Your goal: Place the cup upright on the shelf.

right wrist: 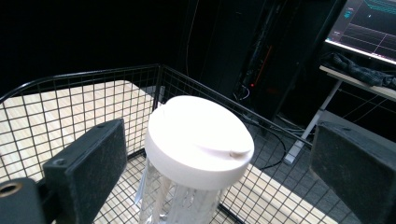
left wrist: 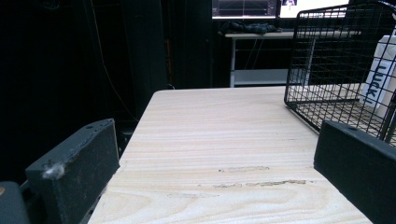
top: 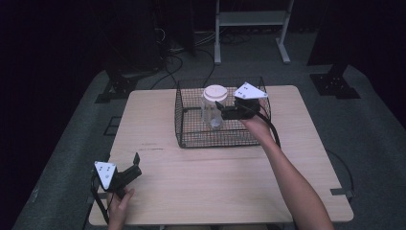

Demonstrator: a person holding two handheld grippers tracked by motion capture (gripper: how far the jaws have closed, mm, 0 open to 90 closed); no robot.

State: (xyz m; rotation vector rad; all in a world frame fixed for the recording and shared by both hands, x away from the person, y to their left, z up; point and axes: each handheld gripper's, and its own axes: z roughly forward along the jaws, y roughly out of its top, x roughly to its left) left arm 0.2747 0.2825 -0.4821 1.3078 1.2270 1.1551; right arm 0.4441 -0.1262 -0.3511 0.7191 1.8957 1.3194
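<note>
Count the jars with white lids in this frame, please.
1. The jar stands upright inside the wire basket on the table, with the right gripper open around its lid. The basket's mesh hides no other jar.

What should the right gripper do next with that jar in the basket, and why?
Probably lower a little and close. The right gripper has its jaws open on either side of the jar, level with its white lid, not yet touching. The jar stands upright inside the wire basket.
</note>
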